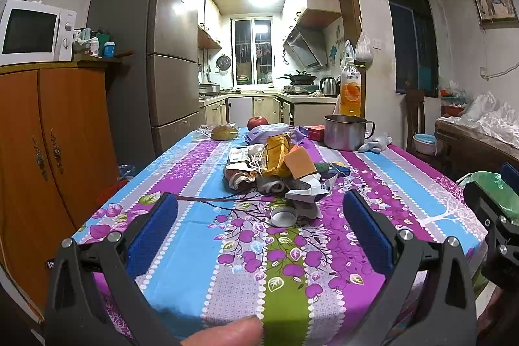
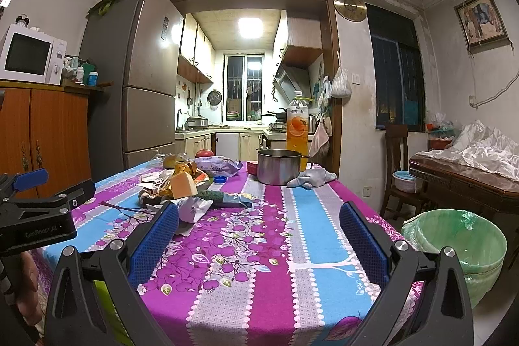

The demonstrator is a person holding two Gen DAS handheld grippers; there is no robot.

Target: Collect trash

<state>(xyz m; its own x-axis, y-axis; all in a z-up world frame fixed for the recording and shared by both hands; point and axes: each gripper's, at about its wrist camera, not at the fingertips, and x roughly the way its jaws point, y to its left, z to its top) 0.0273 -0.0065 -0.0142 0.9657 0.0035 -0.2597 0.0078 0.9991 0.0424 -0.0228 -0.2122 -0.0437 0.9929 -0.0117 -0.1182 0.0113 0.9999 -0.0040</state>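
Purple, blue and green flowered cloth covers the bench (image 1: 181, 235) in front of me. At frame centre in the left view I see the trash pile (image 1: 279, 174): crumpled white paper, a yellow wrapper, an orange card box and a shallow round lid, heaped together. My left tongs (image 1: 259, 213) gape wide and empty short of it. My right tongs (image 2: 259, 218) likewise stand apart, empty. Lower right, beside the bench, sits a green-lined bin (image 2: 460, 248).
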